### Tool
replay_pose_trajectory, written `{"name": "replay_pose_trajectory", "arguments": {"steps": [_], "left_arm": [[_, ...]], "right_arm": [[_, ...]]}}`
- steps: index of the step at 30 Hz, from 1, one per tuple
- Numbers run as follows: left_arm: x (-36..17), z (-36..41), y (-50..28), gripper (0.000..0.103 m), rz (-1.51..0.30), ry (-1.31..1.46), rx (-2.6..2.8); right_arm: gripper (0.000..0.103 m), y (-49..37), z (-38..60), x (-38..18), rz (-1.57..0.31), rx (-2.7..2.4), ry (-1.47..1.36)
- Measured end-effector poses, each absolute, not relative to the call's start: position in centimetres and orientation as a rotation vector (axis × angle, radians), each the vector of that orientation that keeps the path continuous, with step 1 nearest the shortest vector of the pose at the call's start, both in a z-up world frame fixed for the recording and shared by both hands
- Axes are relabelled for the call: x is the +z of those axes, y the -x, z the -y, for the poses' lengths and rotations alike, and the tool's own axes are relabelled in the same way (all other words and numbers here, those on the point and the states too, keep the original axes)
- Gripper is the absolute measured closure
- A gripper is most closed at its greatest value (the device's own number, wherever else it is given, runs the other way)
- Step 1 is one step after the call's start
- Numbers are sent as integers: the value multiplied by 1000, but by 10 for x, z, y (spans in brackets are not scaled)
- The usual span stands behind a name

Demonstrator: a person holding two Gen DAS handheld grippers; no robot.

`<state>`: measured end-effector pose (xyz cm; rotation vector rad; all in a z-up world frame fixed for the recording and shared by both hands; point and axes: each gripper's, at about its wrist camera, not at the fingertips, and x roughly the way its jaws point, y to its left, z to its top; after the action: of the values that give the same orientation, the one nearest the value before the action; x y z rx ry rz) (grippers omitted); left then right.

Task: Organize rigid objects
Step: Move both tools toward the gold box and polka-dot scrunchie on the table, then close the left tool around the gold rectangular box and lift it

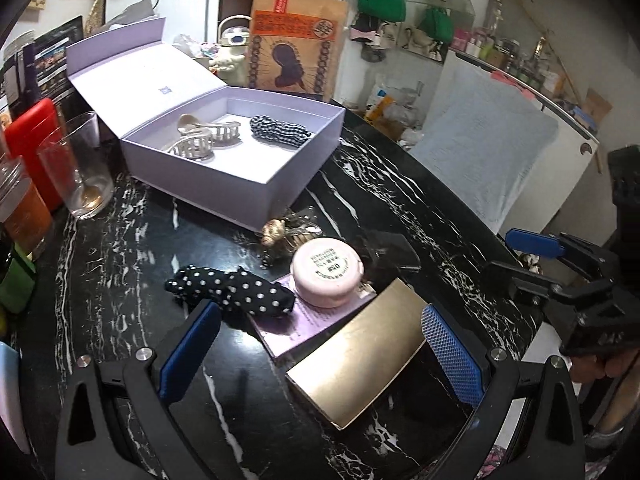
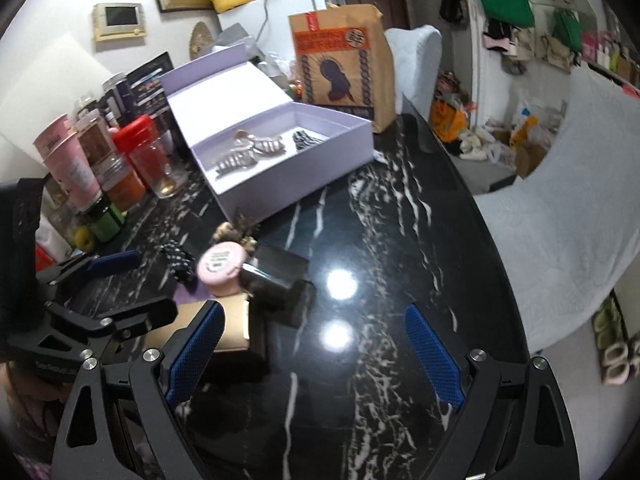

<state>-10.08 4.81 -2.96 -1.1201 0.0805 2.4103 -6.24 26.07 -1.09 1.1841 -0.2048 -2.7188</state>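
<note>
An open lilac box (image 1: 276, 196) (image 2: 280, 196) sits on the black marble table, holding two metal claw clips (image 1: 200, 140) (image 2: 248, 152) and a checked scrunchie (image 1: 278, 130). In front of it lie a polka-dot hair tie (image 1: 236, 294), a pink round jar (image 1: 326, 276) (image 2: 222, 266) on a lilac card (image 1: 304, 326), a gold case (image 1: 360, 352) (image 2: 232, 328), a dark box (image 2: 276, 280) and a gold ornament clip (image 1: 280, 234). My left gripper (image 1: 320, 352) is open around the gold case. My right gripper (image 2: 316, 352) is open and empty over bare table.
Glasses (image 1: 80, 168), a red-capped container (image 1: 36, 144) and jars (image 2: 80, 168) crowd the table's left side. A brown paper bag (image 1: 296, 44) (image 2: 344, 64) stands behind the box. A chair with a pale blue cover (image 1: 488, 140) is at the right edge.
</note>
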Motion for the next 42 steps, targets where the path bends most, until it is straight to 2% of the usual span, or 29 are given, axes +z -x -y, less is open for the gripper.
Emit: {"name": "replay_pose_trajectory", "arguments": {"steps": [7, 12, 16, 21, 37, 39, 40, 42], "left_arm": [[-40, -54, 100, 1, -74, 1115, 2366], [-44, -63, 89, 3, -141, 1074, 2350], [-53, -73, 89, 28, -196, 1128, 2307], [-56, -78, 86, 40, -207, 1129, 2288], [-76, -104, 76, 42, -347, 1146, 2261], [-76, -103, 75, 48, -320, 1130, 2289], [-75, -102, 74, 59, -315, 1121, 2299], [-73, -98, 75, 60, -279, 1131, 2289]], "right_arm": [[10, 64, -272, -22, 263, -2710, -1220], [10, 63, -273, -27, 274, -2701, -1228], [10, 63, -276, -30, 277, -2702, -1241], [10, 63, -281, -36, 298, -2697, -1259], [10, 72, -287, -44, 304, -2680, -1292], [10, 73, -287, -45, 303, -2681, -1302], [10, 75, -287, -46, 307, -2682, -1307], [10, 76, -287, -45, 314, -2680, -1309]]}}
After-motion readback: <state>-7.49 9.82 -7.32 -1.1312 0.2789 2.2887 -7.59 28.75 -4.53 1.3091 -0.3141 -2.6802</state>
